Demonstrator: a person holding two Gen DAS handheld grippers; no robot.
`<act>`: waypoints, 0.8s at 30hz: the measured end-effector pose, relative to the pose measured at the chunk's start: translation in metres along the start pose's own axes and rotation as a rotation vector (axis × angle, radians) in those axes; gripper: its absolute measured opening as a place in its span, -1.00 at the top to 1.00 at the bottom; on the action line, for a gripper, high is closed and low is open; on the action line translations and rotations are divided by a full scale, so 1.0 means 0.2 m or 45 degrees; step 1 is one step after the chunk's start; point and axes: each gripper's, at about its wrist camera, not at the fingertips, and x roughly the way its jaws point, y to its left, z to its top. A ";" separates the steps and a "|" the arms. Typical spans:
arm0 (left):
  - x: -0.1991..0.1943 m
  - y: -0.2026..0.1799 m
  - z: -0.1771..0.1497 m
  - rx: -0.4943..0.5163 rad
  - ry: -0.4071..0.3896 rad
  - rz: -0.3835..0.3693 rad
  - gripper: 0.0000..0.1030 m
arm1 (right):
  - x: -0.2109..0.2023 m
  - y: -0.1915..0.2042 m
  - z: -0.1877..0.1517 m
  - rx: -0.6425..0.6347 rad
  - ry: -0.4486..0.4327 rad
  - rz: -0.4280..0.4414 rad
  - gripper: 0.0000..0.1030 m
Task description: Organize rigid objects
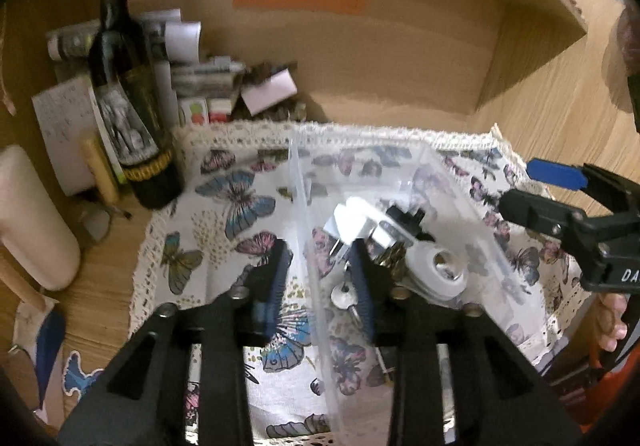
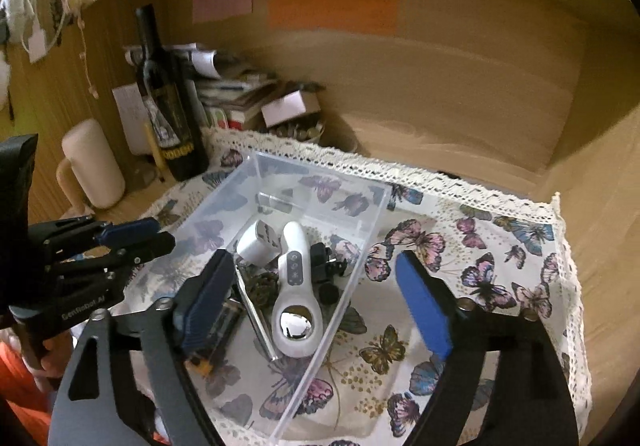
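A clear plastic box (image 2: pixel 372 222) stands on a butterfly-print cloth (image 2: pixel 488 258). Inside lie a white handheld device with a ring end (image 2: pixel 294 286), a white plug adapter (image 2: pixel 258 242), a small black part (image 2: pixel 322 258), a metal rod (image 2: pixel 256 322) and keys (image 1: pixel 344 296). My left gripper (image 1: pixel 320 270) is open; the box's left wall (image 1: pixel 304 206) runs between its fingers without touching the pads. My right gripper (image 2: pixel 312 258) stands wide open over the box's near right side, one finger inside and one outside, holding nothing. Each gripper also shows in the other's view: left gripper (image 2: pixel 140 238), right gripper (image 1: pixel 536 190).
A dark wine bottle (image 1: pixel 128 106) and a cream cylinder mug (image 1: pixel 32 222) stand left of the cloth. Papers and small boxes (image 1: pixel 208 78) pile behind it against the wooden back wall. A wooden shelf side (image 1: pixel 532 58) rises at the right. A person's hand (image 1: pixel 610 322) holds the right gripper.
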 end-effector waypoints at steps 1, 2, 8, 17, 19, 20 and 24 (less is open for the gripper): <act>-0.03 -0.02 0.00 0.008 -0.026 0.008 0.19 | -0.02 0.00 -0.01 0.004 -0.013 -0.003 -0.63; -0.05 -0.03 0.01 0.014 -0.047 0.010 0.08 | -0.06 -0.01 -0.02 0.010 -0.036 -0.005 -0.68; -0.22 -0.13 0.03 0.037 -0.204 0.026 -0.55 | -0.22 -0.04 -0.06 0.049 -0.165 -0.052 -1.00; -0.40 -0.24 0.01 0.064 -0.394 0.095 -0.93 | -0.40 -0.07 -0.13 0.084 -0.308 -0.076 -1.00; -0.42 -0.26 0.00 0.071 -0.418 0.112 -0.95 | -0.42 -0.08 -0.14 0.083 -0.325 -0.075 -1.00; -0.43 -0.26 0.00 0.073 -0.424 0.115 -0.95 | -0.43 -0.07 -0.14 0.081 -0.331 -0.075 -1.00; -0.45 -0.29 -0.01 0.074 -0.443 0.124 -0.96 | -0.46 -0.06 -0.16 0.062 -0.354 -0.071 -1.00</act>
